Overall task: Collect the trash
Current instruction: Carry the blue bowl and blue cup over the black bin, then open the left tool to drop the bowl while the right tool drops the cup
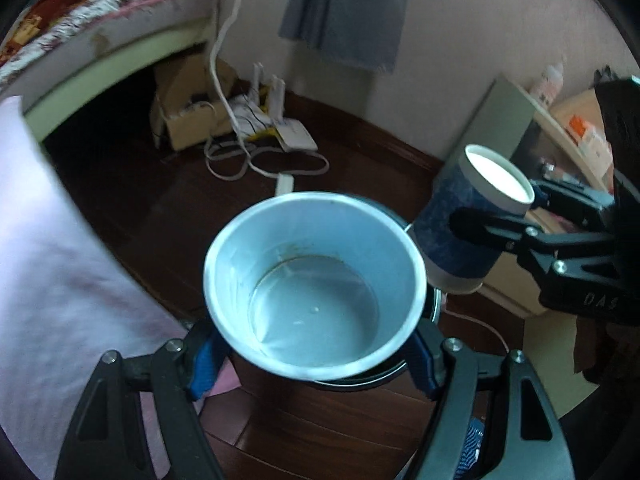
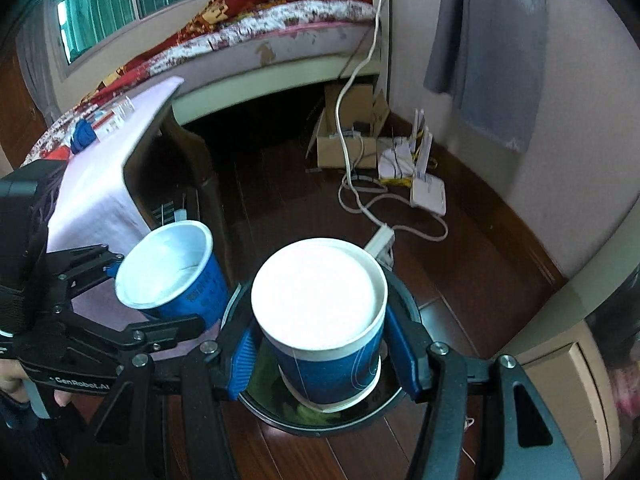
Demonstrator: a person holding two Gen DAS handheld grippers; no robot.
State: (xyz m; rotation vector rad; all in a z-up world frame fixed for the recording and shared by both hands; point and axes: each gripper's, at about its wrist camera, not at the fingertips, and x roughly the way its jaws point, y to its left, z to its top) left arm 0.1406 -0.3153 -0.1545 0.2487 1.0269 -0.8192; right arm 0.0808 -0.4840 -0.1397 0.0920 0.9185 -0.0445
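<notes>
My left gripper (image 1: pixel 314 364) is shut on a blue paper cup (image 1: pixel 316 300) with a white, stained inside, held upright. My right gripper (image 2: pixel 320 354) is shut on a second blue paper cup (image 2: pixel 324 320). Both cups hang over a round black bin (image 2: pixel 384 404) on the floor, whose rim also shows in the left wrist view (image 1: pixel 434 304). The right gripper (image 1: pixel 496 216) and its tilted cup (image 1: pixel 460 236) show in the left wrist view. The left gripper (image 2: pixel 156 292) and its cup (image 2: pixel 176 272) show at the left of the right wrist view.
A table with a pale pink cloth (image 2: pixel 108 184) stands to the left, a bed (image 2: pixel 260 40) behind it. A cardboard box (image 2: pixel 352 132), a white router (image 2: pixel 428 194) and white cables (image 2: pixel 376 216) lie on the dark wooden floor. A low shelf (image 1: pixel 560 136) is at the right.
</notes>
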